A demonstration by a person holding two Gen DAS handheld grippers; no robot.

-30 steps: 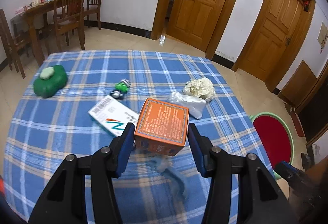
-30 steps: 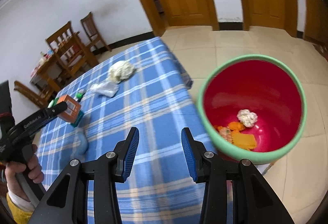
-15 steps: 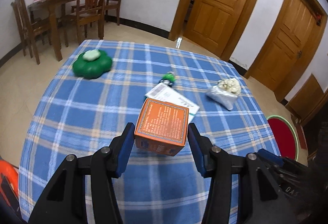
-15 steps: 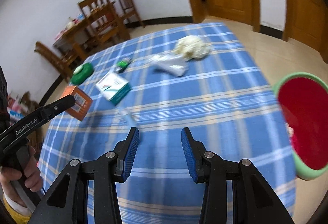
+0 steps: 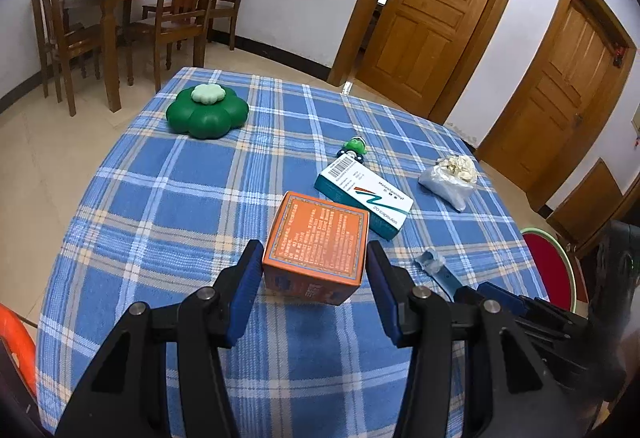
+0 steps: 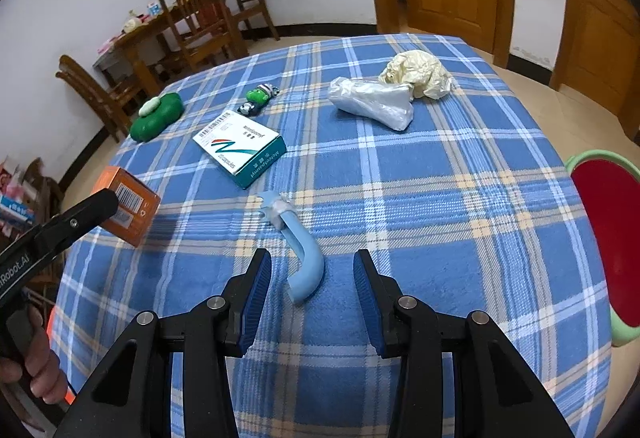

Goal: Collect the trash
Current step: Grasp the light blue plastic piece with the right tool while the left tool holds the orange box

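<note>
The orange box [image 5: 316, 242] is hanging clamped in my left gripper [image 5: 311, 278] above the surface's near edge, while my right gripper [image 6: 310, 292], swung away from the red bin [image 6: 608, 250], is now gaping over the blue tube [image 6: 300, 242].

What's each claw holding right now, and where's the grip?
Left claw clamps the orange box by its two opposite sides. Right claw is open, holding nothing.
</note>
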